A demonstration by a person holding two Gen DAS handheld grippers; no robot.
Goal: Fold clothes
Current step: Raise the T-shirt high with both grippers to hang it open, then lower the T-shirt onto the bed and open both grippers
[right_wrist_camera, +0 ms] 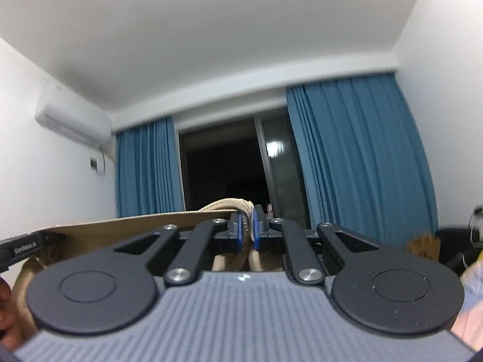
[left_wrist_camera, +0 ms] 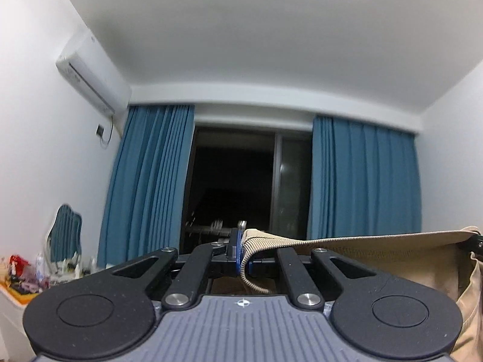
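A beige garment [left_wrist_camera: 377,246] with a ribbed hem is held up in the air, stretched taut between both grippers. My left gripper [left_wrist_camera: 244,253] is shut on one ribbed corner of it; the cloth runs off to the right and hangs down at the right edge. My right gripper [right_wrist_camera: 248,229] is shut on the other corner of the garment [right_wrist_camera: 126,221], which stretches away to the left. The other gripper's tip [right_wrist_camera: 21,249] shows at the left edge of the right wrist view. Both cameras point upward at the window.
Blue curtains [left_wrist_camera: 145,181] flank a dark window [left_wrist_camera: 232,178]. An air conditioner [left_wrist_camera: 90,69] hangs on the left wall. A cluttered dresser with a mirror [left_wrist_camera: 65,235] stands at lower left. A dark chair [right_wrist_camera: 452,247] stands at the right.
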